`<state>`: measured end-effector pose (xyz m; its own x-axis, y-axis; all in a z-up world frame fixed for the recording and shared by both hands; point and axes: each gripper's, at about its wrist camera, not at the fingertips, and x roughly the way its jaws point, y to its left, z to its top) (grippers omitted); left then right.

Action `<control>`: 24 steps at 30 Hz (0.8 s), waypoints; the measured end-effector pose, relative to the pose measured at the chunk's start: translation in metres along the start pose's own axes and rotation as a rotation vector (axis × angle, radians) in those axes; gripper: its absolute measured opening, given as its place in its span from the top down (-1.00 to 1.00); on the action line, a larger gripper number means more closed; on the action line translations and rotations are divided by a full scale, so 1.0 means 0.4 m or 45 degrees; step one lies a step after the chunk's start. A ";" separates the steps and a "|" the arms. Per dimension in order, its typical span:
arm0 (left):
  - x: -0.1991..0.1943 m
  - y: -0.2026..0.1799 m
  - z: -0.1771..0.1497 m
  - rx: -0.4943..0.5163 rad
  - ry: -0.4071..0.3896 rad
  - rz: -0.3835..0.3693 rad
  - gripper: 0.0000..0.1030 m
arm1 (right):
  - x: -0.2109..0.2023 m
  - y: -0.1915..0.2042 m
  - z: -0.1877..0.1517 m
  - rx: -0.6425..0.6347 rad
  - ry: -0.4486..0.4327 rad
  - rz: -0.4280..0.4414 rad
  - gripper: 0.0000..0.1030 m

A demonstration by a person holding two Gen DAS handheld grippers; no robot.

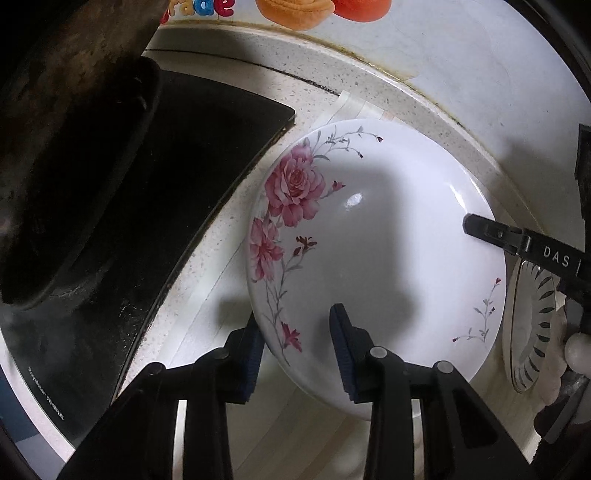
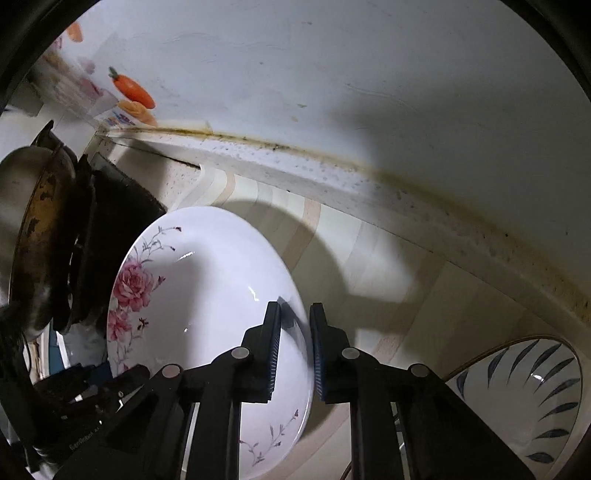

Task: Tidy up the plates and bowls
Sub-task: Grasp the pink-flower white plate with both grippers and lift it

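Left edge of both views falls into dark: a blackened pan [image 1: 74, 166] on the stove top [image 1: 207, 147] shows little detail, and the wall stickers [image 1: 295, 13] are cut off at the frame top. Flowered plate [image 1: 369, 236] sits on the table [image 1: 207, 280], just right of the stove. Left gripper [image 1: 297, 354] has its fingers [image 1: 345, 350] spread to either side of the plate's near-left rim; actual contact cannot be told. Right gripper [image 2: 295, 350] has its fingers [image 2: 275, 350] narrowly parted around the plate's right rim [image 2: 295, 332], close to pinching; contact unclear. A blue-striped bowl [image 2: 535, 398], partly cropped, stands just right of the plate [image 2: 207, 314].
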<state>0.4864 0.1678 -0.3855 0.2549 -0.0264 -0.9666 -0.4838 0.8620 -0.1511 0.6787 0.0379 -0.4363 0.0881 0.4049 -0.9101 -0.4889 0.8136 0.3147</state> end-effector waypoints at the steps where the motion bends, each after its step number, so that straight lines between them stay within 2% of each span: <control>1: -0.008 -0.004 0.002 0.001 -0.007 0.000 0.37 | -0.001 -0.001 -0.004 0.005 0.002 0.004 0.67; 8: -0.082 0.007 -0.055 0.042 -0.018 -0.038 0.37 | -0.070 0.005 -0.063 0.020 -0.045 0.037 0.70; 14: -0.170 -0.030 -0.110 0.138 -0.050 -0.107 0.37 | -0.210 0.004 -0.165 0.052 -0.131 0.039 0.70; 21: -0.284 -0.104 -0.237 0.310 -0.054 -0.192 0.37 | -0.418 -0.006 -0.347 0.149 -0.253 0.006 0.70; 24: -0.307 -0.139 -0.307 0.399 -0.022 -0.216 0.37 | -0.500 -0.017 -0.461 0.203 -0.293 -0.019 0.70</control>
<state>0.3791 0.0611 -0.2839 0.3248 -0.1766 -0.9291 -0.1538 0.9595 -0.2361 0.5043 -0.1255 -0.3060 0.2983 0.4615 -0.8355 -0.3450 0.8683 0.3564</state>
